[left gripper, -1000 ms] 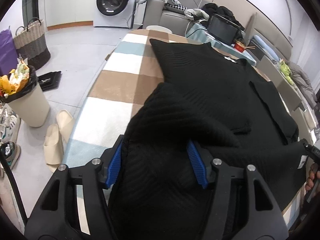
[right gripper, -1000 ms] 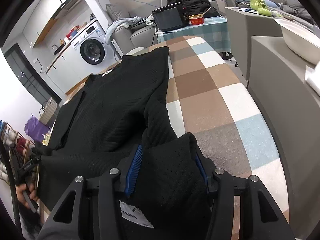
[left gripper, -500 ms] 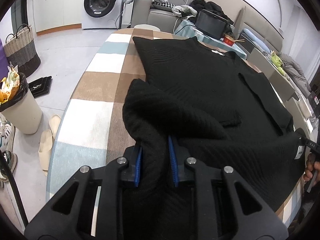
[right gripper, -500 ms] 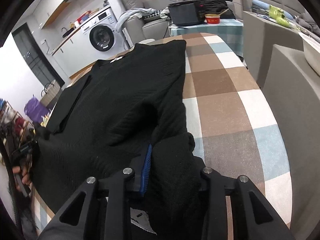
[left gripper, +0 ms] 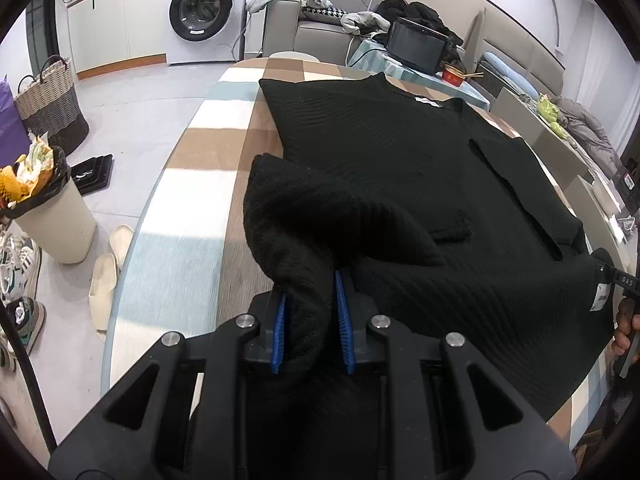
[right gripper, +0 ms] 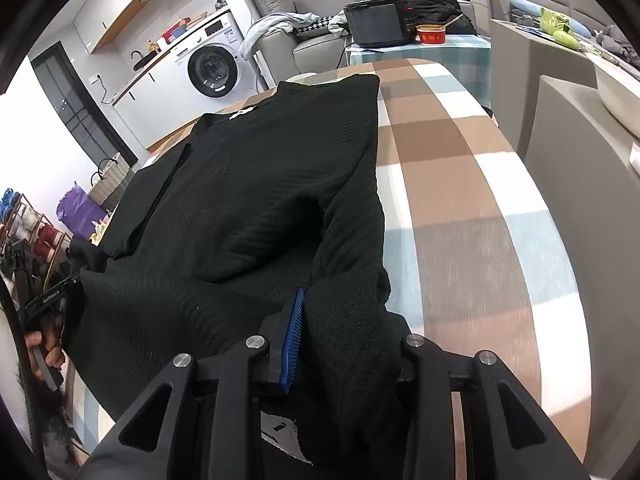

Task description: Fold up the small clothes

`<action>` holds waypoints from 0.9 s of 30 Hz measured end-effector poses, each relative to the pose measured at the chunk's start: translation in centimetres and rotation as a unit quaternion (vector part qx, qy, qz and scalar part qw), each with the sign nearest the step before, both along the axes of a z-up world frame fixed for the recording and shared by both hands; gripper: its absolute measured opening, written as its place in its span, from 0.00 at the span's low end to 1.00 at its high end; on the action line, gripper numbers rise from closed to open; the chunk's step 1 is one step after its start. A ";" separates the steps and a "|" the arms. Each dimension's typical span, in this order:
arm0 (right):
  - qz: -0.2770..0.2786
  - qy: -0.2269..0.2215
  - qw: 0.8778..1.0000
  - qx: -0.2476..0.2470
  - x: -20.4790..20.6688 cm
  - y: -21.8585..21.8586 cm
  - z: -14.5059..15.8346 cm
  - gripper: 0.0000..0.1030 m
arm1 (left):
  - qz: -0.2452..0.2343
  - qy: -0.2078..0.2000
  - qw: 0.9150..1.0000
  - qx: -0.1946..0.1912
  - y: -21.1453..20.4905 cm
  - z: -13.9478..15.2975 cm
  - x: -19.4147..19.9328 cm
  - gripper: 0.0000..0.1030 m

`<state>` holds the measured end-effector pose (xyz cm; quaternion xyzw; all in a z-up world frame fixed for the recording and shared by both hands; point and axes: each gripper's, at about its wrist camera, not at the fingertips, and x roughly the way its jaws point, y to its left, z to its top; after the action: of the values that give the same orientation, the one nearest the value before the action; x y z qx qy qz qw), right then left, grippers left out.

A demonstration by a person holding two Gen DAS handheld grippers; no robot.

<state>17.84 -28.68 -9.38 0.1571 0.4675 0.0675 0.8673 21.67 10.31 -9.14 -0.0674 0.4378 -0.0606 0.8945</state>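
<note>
Both of your claws have gone from spread to clamped within the last second, so the grab is made and, by my reading, you are ready to carry the near edge over.

Your left claw (left gripper: 310, 320) pinches a bunched fold of the black sweater (left gripper: 400, 168) between its blue pads (left gripper: 341, 320), at the near left corner of the garment. The knit rises from that pinch in a hump, a sign the corner has been pulled up and inward off the worktop (left gripper: 180, 208).

Your right claw (right gripper: 340, 336) grips the opposite near corner; one blue pad shows, the other is buried in the fabric, and a white label peeks out just beneath.

Beyond both claws the sweater lies flat on the checked cloth, its neckline and tag at the far end, one sleeve already folded across the body. With both hem corners held, the likely next step is lifting them together toward the collar, kept level so the fold lands square.

Further off stand a washing machine (left gripper: 204, 12) and sofa.
</note>
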 end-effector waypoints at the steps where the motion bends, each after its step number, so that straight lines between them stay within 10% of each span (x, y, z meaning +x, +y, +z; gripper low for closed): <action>1: 0.000 0.000 1.000 0.001 -0.3 0.0 0.0 0.31 | 0.001 0.000 1.000 0.001 0.1 0.0 -0.6 0.18; 17: -0.010 0.014 1.000 0.009 -2.1 -0.3 -0.4 0.34 | 0.020 0.003 1.000 -0.003 1.9 0.5 -5.4 0.20; 23: -0.017 0.007 0.999 0.046 -5.0 -2.4 0.8 0.41 | 0.041 -0.016 0.999 0.009 3.3 2.1 -8.6 0.60; 27: -0.023 0.002 0.996 0.083 -8.2 -3.9 1.0 0.45 | 0.056 -0.018 0.998 0.007 4.4 2.5 -11.3 0.66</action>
<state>9.65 -32.53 -8.35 0.2394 0.4584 0.0858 0.8516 10.39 14.75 -6.67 -0.0840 0.4176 -0.0085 0.9047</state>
